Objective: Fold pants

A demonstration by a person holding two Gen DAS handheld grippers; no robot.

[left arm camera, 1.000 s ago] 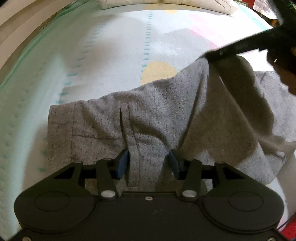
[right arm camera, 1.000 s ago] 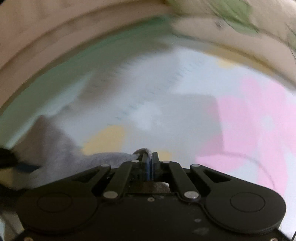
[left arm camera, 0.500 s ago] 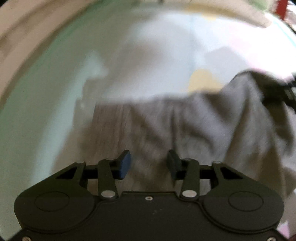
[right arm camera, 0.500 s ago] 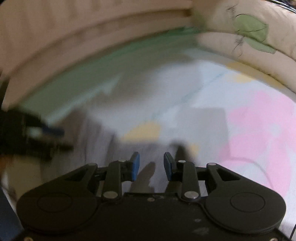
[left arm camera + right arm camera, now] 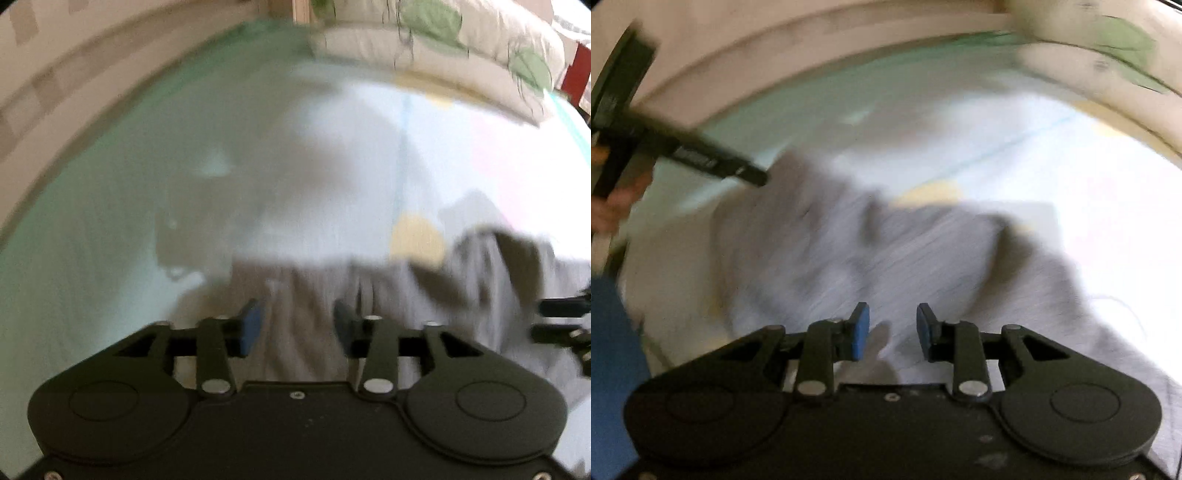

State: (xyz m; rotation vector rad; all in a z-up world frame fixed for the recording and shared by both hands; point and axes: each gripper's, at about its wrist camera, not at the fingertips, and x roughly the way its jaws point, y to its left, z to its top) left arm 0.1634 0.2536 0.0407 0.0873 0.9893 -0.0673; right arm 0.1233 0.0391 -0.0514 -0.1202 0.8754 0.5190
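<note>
Right gripper (image 5: pixel 892 330) released grey speckled fabric pants (image 5: pixel 886 258), narrow gap, nothing clamped. Left gripper (image 5: pixel 297 325) lifted, fingers widening, empty; pants lay rumpled beyond both fingertip pairs.

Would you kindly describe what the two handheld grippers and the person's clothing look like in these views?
Both are matte black. The left gripper and the right gripper each have two rounded housings with circular recesses, angled linkage arms on silver pivot screws, and blue pads on the jaws. Seen from the side, the left one is a long black bar. A blue sleeve shows at the right view's left edge.
</note>
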